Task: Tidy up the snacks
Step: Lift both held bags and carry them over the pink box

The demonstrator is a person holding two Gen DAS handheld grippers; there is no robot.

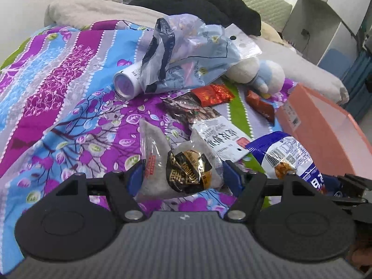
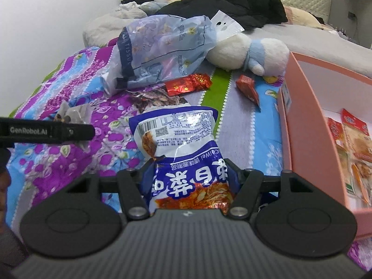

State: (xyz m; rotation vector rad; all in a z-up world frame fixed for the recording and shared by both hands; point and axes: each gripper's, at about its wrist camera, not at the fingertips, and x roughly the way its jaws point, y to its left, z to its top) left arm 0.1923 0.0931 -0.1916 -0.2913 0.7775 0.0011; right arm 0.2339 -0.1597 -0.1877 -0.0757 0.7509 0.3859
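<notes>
My left gripper (image 1: pixel 183 176) is shut on a clear grey snack packet (image 1: pixel 186 169) with a black-and-gold label, its blue pads pressing both sides. My right gripper (image 2: pixel 189 174) is shut on a blue-and-white snack bag (image 2: pixel 176 134), which also shows at the right of the left wrist view (image 1: pixel 283 153). The pink box (image 2: pixel 309 116) stands open just right of that bag with orange snack packets (image 2: pixel 355 134) inside. Loose on the bedspread lie a red foil packet (image 1: pixel 215 94), a small red-brown packet (image 1: pixel 260 108) and a dried-fish packet (image 1: pixel 197 116).
A crumpled clear-blue plastic bag (image 1: pixel 186 51) lies over a white tube (image 1: pixel 126 81). A white-and-blue plush toy (image 1: pixel 267 72) sits behind the snacks. Dark clothes (image 2: pixel 244 7) and pillows fill the head of the bed. The floral bedspread (image 1: pixel 58 93) stretches to the left.
</notes>
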